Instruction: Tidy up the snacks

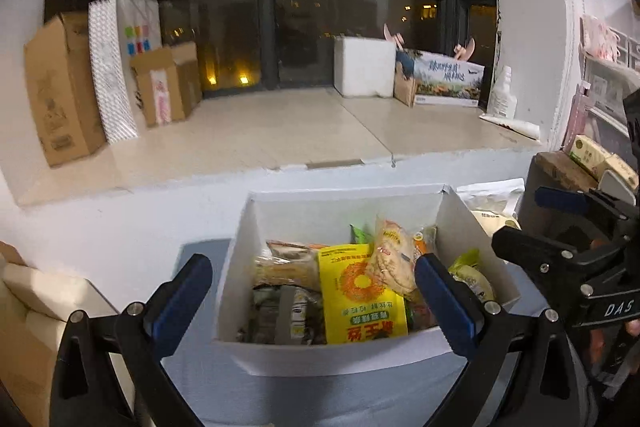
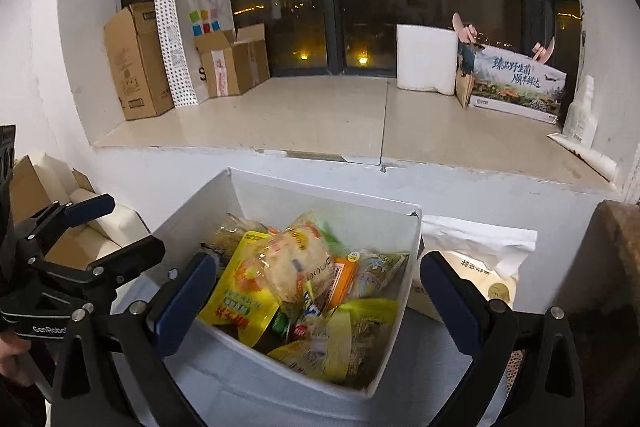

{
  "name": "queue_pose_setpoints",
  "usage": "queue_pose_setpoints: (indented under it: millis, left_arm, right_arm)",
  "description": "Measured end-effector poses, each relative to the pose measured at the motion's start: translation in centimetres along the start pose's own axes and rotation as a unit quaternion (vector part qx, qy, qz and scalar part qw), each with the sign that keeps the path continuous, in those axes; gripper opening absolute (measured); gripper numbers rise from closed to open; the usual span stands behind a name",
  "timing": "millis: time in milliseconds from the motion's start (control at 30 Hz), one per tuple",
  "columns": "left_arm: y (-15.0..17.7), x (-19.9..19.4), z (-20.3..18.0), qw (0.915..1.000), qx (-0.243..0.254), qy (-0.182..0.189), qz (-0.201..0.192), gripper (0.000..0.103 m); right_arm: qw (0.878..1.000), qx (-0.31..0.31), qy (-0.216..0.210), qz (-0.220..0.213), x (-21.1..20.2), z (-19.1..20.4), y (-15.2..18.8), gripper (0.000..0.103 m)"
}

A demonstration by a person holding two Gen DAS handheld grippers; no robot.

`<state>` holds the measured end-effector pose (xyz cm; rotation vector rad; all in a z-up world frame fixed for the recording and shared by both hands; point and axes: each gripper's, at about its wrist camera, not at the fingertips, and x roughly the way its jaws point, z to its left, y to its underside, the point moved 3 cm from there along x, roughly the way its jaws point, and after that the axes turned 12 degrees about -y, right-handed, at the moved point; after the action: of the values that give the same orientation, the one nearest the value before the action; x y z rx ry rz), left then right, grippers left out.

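Dark window (image 1: 320, 39) behind a ledge stacked with cardboard boxes (image 1: 60, 87) (night outside). Below it sits the white box (image 2: 248, 195) crammed with snacks, yellow packet (image 1: 360, 291) on top. Left gripper (image 1: 316, 291) and right gripper (image 2: 316, 295) both hang wide open over it, holding nothing.

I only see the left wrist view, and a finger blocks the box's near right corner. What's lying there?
Observer: A yellow-green packet fills that corner of the white box, on top of other snacks.
Operator: Is the right gripper holding anything?
Observer: No. The right gripper is open and empty. One of its fingers sits outside the box's right wall, by a cream bag.
Operator: What's beside the clear cracker bag?
Observer: An orange packet lies just right of the clear cracker bag.
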<state>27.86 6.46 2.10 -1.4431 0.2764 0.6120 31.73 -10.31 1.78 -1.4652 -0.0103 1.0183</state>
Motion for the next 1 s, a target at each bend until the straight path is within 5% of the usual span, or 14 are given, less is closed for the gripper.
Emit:
queue_pose_setpoints:
  millis: [333, 533, 700, 1000]
  left_arm:
    - [3.3, -9.6, 1.8, 0.9972, -0.065, 0.035, -0.01, 0.103]
    - [6.3, -16.0, 1.1, 0.9984, -0.051, 0.006, -0.023, 0.103]
    - [9.6, -18.2, 1.0, 0.997, -0.068, 0.033, 0.017, 0.103]
    - [12.3, -22.5, 0.7, 0.9979, -0.06, 0.021, 0.011, 0.103]
  right_arm:
    - [0.999, -0.024, -0.022, -0.029, -7.3, 4.2, 3.2, 0.103]
    - [0.998, -0.02, -0.036, -0.037, -12.1, 6.3, 7.1, 0.103]
    - [0.998, 0.011, -0.05, -0.037, -15.2, 7.4, 10.8, 0.103]
    - [0.998, 0.023, -0.044, -0.034, -18.6, 9.1, 14.7, 0.103]
